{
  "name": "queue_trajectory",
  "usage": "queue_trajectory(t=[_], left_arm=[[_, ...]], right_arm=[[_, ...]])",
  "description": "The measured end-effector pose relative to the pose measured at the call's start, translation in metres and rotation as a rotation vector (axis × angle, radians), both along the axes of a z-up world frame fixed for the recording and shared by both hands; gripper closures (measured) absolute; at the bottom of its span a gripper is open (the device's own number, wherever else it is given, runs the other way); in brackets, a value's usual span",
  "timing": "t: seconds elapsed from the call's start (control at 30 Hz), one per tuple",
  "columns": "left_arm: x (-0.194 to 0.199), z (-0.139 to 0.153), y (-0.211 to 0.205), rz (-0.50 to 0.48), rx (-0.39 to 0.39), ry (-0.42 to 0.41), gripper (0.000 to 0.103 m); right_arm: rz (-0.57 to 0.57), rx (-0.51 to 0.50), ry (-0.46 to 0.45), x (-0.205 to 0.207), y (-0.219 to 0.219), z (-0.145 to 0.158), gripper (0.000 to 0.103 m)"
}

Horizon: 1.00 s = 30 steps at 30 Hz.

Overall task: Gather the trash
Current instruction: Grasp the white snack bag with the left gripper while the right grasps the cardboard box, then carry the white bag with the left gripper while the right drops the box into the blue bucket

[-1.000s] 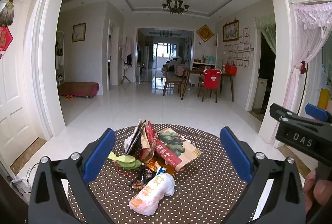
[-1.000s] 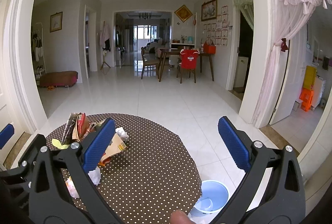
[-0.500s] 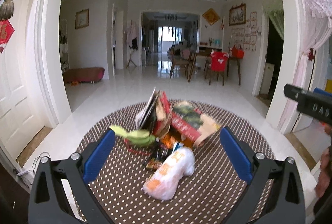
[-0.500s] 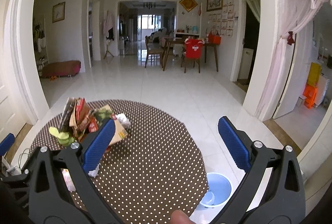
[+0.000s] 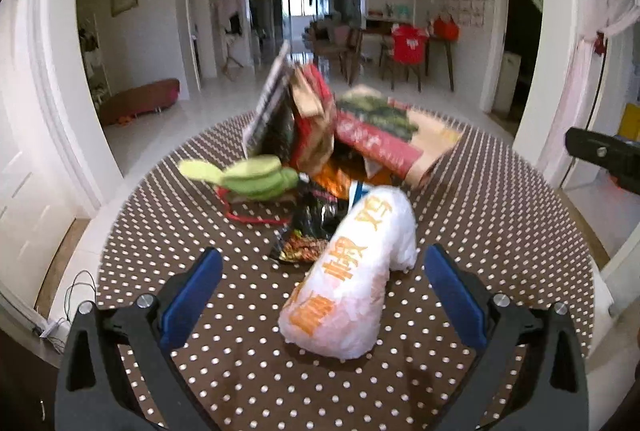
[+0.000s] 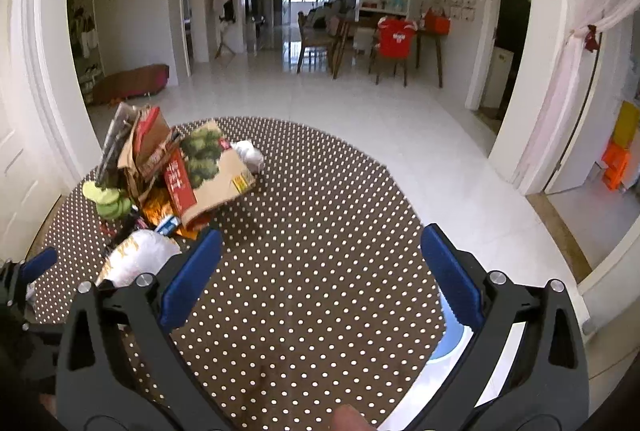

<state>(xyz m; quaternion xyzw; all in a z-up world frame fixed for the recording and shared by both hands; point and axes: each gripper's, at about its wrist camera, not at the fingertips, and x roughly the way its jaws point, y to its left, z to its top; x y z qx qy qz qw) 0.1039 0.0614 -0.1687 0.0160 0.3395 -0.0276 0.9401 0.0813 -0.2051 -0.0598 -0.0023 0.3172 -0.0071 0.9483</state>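
A pile of trash lies on a round brown polka-dot table (image 5: pixel 500 215). Nearest is a white plastic bag with orange print (image 5: pixel 352 275), also in the right wrist view (image 6: pixel 136 257). Behind it lie a dark snack wrapper (image 5: pixel 308 227), green peels (image 5: pixel 256 177), a red and green carton (image 5: pixel 384 139) and upright torn packets (image 5: pixel 308 115). My left gripper (image 5: pixel 320 287) is open, its blue pads either side of the white bag, not touching. My right gripper (image 6: pixel 320 271) is open and empty over bare tablecloth, right of the pile (image 6: pixel 176 167).
A light blue bin (image 6: pixel 452 335) stands on the white floor by the table's right edge, partly hidden behind my right finger. Doorways, a curtain and a dining set lie beyond. The right gripper's body shows at the left view's right edge (image 5: pixel 604 155).
Both grippers have tilted down and moved forward over the table. The pile has grown nearer in the left view, and the white bag now lies between the left pads.
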Motion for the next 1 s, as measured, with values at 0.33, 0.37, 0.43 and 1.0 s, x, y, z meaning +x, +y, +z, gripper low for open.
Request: queue_trajectory(t=[0.33, 0.37, 0.43, 1.0], left_arm=[[0.026, -0.022, -0.004, -0.063, -0.078, 0.111, 0.056], [0.024, -0.022, -0.003, -0.059, -0.084, 0.106, 0.057], [0.021, -0.021, 0.002, -0.041, -0.105, 0.096, 0.059], [0.0, -0.002, 0.028, 0.089, -0.162, 0.023, 0.06]], right_arm=[[0.118, 0.053, 0.069, 0.034, 0.022, -0.026, 0.006], [0.134, 0.058, 0.075, 0.039, 0.026, -0.029, 0.006], [0.174, 0.081, 0.093, 0.051, 0.035, -0.035, 0.006], [0.337, 0.486, 0.206, 0.122, 0.055, -0.06, 0.085]])
